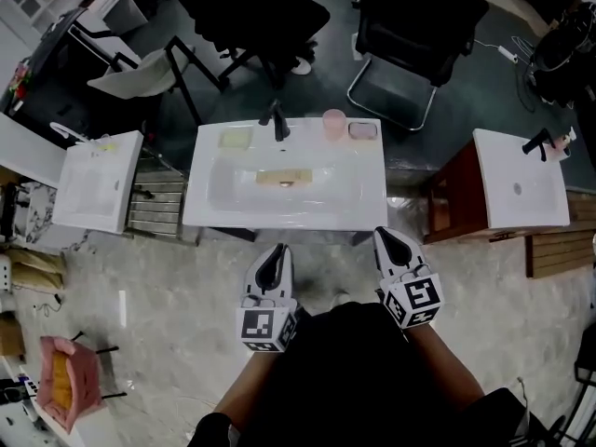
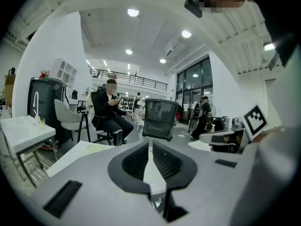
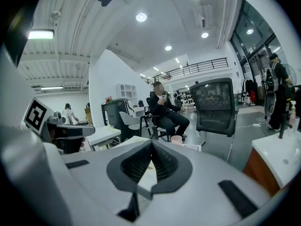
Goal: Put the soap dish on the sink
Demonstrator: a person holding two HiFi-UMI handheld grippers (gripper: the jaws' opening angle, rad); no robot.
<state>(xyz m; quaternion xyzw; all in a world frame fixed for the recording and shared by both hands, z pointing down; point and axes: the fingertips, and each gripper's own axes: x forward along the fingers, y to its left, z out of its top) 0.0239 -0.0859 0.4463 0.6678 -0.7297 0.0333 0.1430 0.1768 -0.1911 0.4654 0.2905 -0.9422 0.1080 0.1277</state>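
A white sink (image 1: 214, 203) with a black faucet (image 1: 277, 121) stands in front of me in the head view. On its back rim lie a pale yellow-green dish (image 1: 236, 139) at the left and a pinkish dish (image 1: 362, 130) at the right, beside a pink cup (image 1: 333, 122). A tan flat piece (image 1: 284, 178) lies in the basin. My left gripper (image 1: 275, 254) and right gripper (image 1: 387, 238) hover just short of the sink's front edge, both shut with nothing between the jaws. The left gripper view shows the closed tips (image 2: 150, 147) over the sink; the right gripper view shows its tips (image 3: 151, 142) likewise.
Two more white sinks stand at the left (image 1: 98, 180) and right (image 1: 521, 177). Behind the middle sink are a black office chair (image 1: 410, 35), a seated person (image 1: 261, 7) and a white chair (image 1: 140, 77). A pink stand (image 1: 65, 380) sits on the floor at lower left.
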